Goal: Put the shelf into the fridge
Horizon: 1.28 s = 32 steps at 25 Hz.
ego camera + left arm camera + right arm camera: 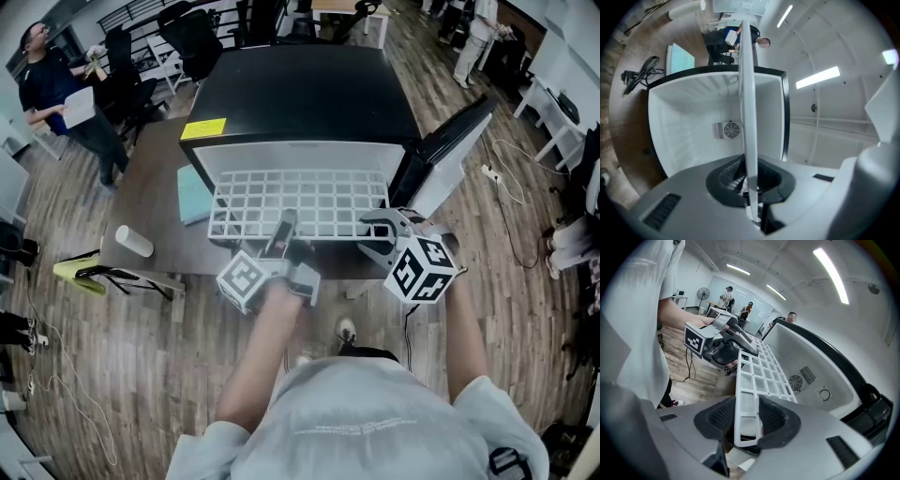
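Wood-plank floor [112, 375] spread around the low surface [150, 202] carrying the black fridge [300, 94], whose door [450, 155] stood open just beyond the right hand-held gripper [380, 230]. That hand-held gripper was clamped on the near edge of the white grid shelf [300, 202], and the left hand-held gripper [281, 239] pinched the same edge. The shelf stretched ahead of both, its far edge at the fridge's mouth. It looked carried but not seated, so sliding it home remained.
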Motion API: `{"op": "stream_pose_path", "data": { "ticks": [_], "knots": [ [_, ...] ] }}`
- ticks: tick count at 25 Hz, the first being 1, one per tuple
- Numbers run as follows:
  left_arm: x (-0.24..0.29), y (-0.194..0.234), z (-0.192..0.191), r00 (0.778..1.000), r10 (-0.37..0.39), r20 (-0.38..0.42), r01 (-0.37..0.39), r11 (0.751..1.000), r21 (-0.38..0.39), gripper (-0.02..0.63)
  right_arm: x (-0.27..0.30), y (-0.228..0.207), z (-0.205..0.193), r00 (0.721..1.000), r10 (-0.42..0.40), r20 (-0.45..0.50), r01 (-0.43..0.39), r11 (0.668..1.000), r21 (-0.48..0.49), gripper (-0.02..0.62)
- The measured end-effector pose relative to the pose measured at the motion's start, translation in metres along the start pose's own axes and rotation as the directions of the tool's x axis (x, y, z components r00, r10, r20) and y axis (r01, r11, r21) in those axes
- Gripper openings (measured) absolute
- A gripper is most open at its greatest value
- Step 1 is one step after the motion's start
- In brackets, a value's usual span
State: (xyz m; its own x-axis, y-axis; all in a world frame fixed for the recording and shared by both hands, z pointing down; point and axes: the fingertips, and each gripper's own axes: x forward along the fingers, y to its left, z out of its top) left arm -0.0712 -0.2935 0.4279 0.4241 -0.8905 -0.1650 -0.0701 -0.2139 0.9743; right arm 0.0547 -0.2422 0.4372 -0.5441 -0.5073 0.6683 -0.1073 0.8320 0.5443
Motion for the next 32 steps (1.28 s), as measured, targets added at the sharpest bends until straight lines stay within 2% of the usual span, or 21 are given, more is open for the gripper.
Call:
{"op": "stream_pose_path", "data": {
  "ticks": [3,10,14,19,32],
  "knots": [
    [0.0,0.004,-0.001,0.999,-0.004,-0.044,0.007,0.998,0.059,0.038,0.005,0.002,-0.004,1.0,-0.005,-0.024,0.005,1.0,-0.025,0.163],
    [0.005,-0.004,-0.001,0.995,-0.03,-0.09,0.039,0.994,0.098,0.038,0.001,-0.008,-0.002,0.999,-0.047,0.012,0.047,0.999,0.01,0.163],
    [0.008,-0.003,0.0,0.994,0.018,-0.112,0.002,0.983,0.182,0.043,0.0,-0.014,-0.003,0.997,-0.079,0.018,0.078,0.997,0.022,0.163],
    [0.013,-0.004,0.0,0.99,0.024,-0.14,0.011,0.969,0.247,0.053,0.001,-0.018,-0.004,0.995,-0.095,0.016,0.094,0.995,0.034,0.163],
    [0.027,0.0,0.007,0.989,0.019,-0.147,0.016,0.973,0.231,0.054,0.009,-0.03,-0.007,0.994,-0.111,-0.005,0.111,0.991,0.077,0.164]
  ]
}}
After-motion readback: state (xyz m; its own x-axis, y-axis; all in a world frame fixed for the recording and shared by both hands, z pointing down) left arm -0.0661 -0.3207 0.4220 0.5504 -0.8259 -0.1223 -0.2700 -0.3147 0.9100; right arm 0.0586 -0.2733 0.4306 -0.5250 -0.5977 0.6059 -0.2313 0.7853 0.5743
